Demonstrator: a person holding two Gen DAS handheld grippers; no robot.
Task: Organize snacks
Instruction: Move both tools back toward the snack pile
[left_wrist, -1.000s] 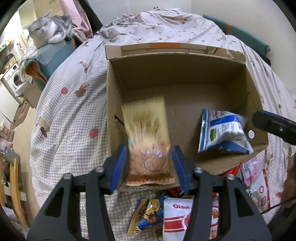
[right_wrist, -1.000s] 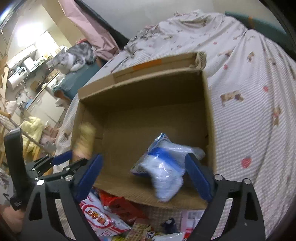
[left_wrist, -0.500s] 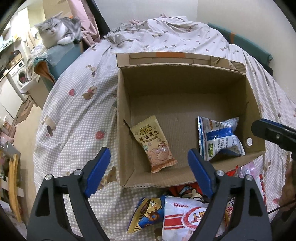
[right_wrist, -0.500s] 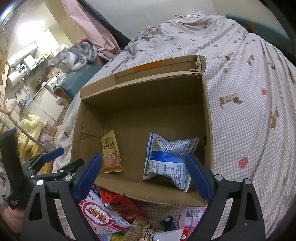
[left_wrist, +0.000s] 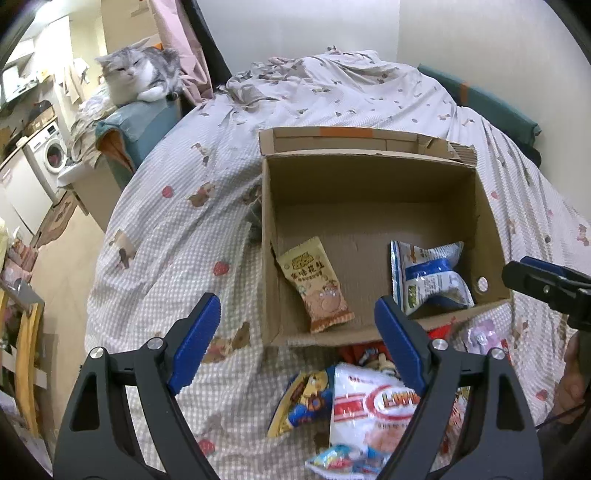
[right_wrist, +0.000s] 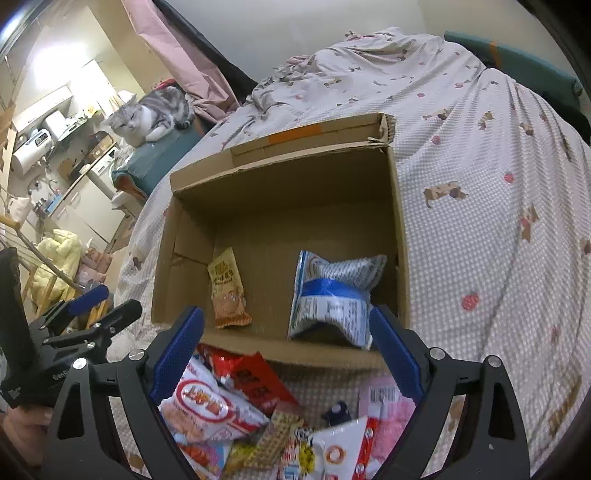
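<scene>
An open cardboard box (left_wrist: 369, 177) (right_wrist: 295, 184) sits on the bed. Inside it, an orange peanut packet (left_wrist: 314, 284) (right_wrist: 225, 288) lies by the left wall and a crumpled blue-and-white packet (left_wrist: 428, 277) (right_wrist: 332, 295) lies at the right. My left gripper (left_wrist: 295, 306) hovers open and empty above the box's near left corner. My right gripper (right_wrist: 286, 317) hangs open and empty above the near edge. In front of the box lies a pile of snacks, among them a white-and-red packet (left_wrist: 373, 406) (right_wrist: 203, 402) and a red packet (right_wrist: 251, 376).
A grey-and-white cat (left_wrist: 136, 74) (right_wrist: 147, 114) lies on a teal cushion beyond the bed's left side. The checked bedspread (left_wrist: 166, 221) surrounds the box. A washing machine (left_wrist: 48, 155) and clutter fill the far left. A pink packet (right_wrist: 388, 406) lies at the pile's right.
My left gripper opened and let go of the orange packet, which now lies in the box. The blue-and-white packet came to rest. Both grippers drew back and up from the box.
</scene>
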